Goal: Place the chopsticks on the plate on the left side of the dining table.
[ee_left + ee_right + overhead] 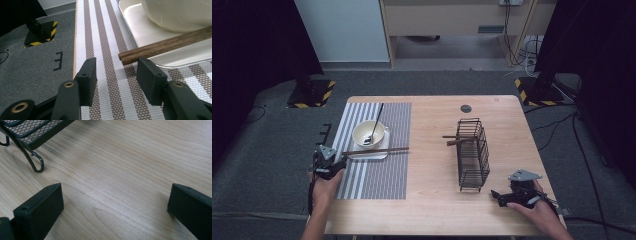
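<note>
A pair of dark wooden chopsticks lies across the front rim of a white tray. The tray carries a white bowl with a spoon leaning in it. My left gripper is open, low over the striped placemat. The chopsticks' left ends lie just beyond its jaw tips, nearer the right jaw and untouched. At the table's front right my right gripper stands wide open over bare wood, holding nothing.
A black wire rack stands right of centre, with a wooden utensil poking out of its left side. A small dark disc sits near the table's far edge. The placemat's left border runs along the table's left edge.
</note>
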